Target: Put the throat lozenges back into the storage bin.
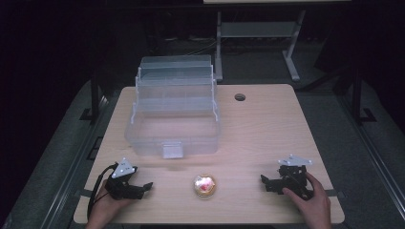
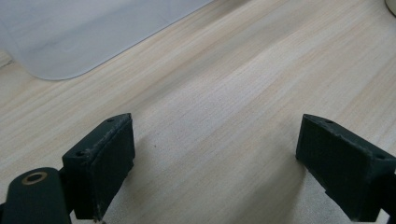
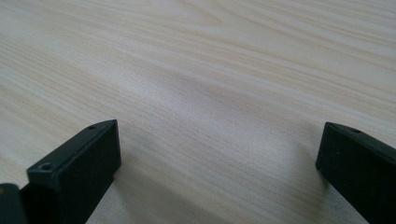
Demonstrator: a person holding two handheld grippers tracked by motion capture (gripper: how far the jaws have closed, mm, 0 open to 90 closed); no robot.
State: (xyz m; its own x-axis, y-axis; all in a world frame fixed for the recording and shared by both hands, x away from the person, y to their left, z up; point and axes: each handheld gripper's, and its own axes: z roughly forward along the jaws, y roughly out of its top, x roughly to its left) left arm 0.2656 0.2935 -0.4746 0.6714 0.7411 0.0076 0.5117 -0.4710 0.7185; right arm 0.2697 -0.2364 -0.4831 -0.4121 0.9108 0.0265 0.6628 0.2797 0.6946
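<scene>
A clear plastic storage box (image 1: 174, 114) with stepped tiers stands open at the back left of the wooden table (image 1: 267, 129). A small round object (image 1: 204, 185), gold-rimmed with a pink and white top, lies near the front edge between the two hands. My left gripper (image 1: 145, 187) rests on the table at the front left, open, nothing between its jaws; the box's corner (image 2: 70, 32) shows ahead of it. My right gripper (image 1: 264, 181) rests at the front right, open over bare wood (image 3: 210, 93).
A round cable hole (image 1: 239, 97) sits in the table's back right part. A metal frame with legs (image 1: 258, 38) stands on the dark floor behind the table. Bare wood lies right of the box.
</scene>
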